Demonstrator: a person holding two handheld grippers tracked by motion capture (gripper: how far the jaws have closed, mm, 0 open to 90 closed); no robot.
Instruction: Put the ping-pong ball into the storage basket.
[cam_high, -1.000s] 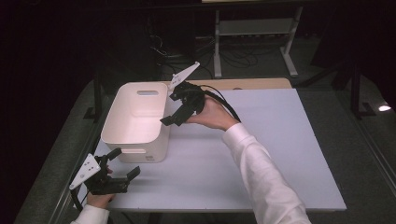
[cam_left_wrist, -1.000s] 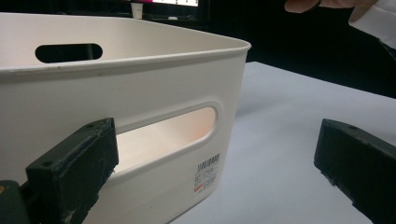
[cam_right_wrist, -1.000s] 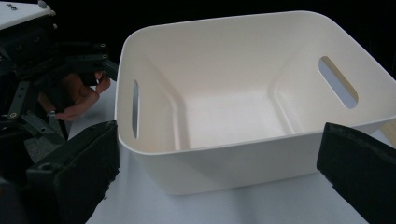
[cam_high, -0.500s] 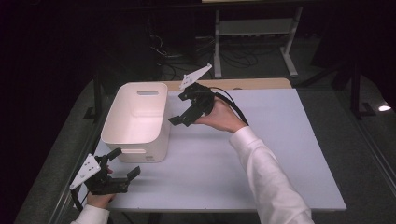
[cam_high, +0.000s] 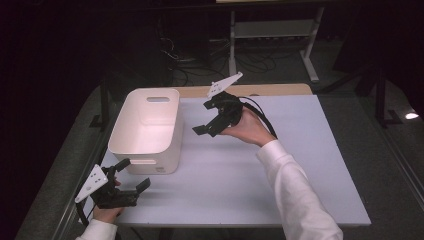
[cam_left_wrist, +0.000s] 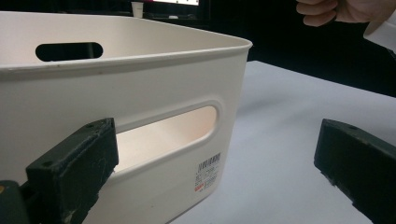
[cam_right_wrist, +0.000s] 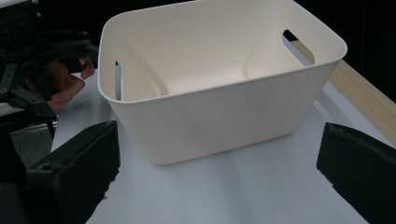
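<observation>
An empty white plastic bin (cam_high: 145, 131) with handle slots stands on the left part of the white table (cam_high: 280, 165). My right gripper (cam_high: 208, 119) hovers open just right of the bin, its jaws pointing at the bin's side wall (cam_right_wrist: 219, 116). My left gripper (cam_high: 133, 174) sits low at the table's front left corner, open. It faces the bin's near wall (cam_left_wrist: 154, 88), which has a handle slot (cam_left_wrist: 163, 133) and a barcode label (cam_left_wrist: 208, 170). Neither gripper touches the bin, and nothing lies between either pair of jaws.
A wooden strip (cam_high: 260, 90) runs along the table's back edge. Behind it stand a metal shelf frame (cam_high: 272, 35) and floor cables (cam_high: 200, 60). The person's left hand and its gripper (cam_right_wrist: 44, 60) appear beyond the bin in the right gripper view.
My right gripper has drawn back to the right, away from the bin's rim, still open. The left gripper and the bin have stayed put.
</observation>
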